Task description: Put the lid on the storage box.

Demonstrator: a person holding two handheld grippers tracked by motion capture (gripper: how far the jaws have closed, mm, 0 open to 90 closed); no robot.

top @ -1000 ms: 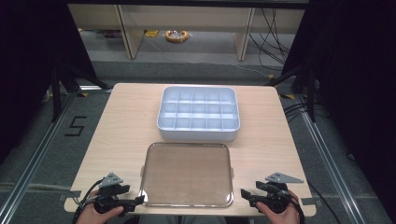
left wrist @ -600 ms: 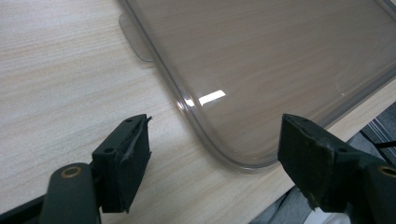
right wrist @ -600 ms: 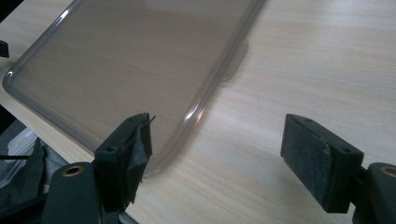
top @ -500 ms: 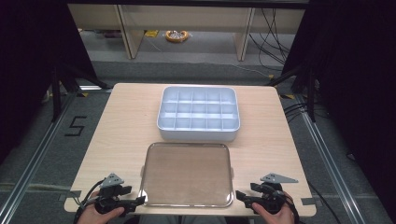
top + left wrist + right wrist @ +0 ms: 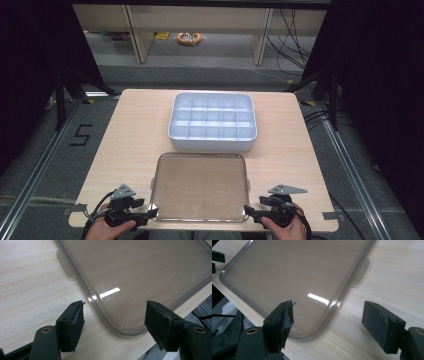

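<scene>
A clear, smoke-tinted plastic lid (image 5: 200,186) with rounded corners, a raised rim and small side tabs lies flat on the pale wood-grain tabletop (image 5: 130,135), near its front edge, just in front of a white plastic box (image 5: 212,121) divided into a grid of square compartments. The left tongs (image 5: 148,214) sit at the lid's near left corner, released, their jaws having just been closing with that glossy corner between the worn black pads, untouched. The right tongs (image 5: 248,214) stand released at the near right corner, the rim between their fuzzy pads.
</scene>
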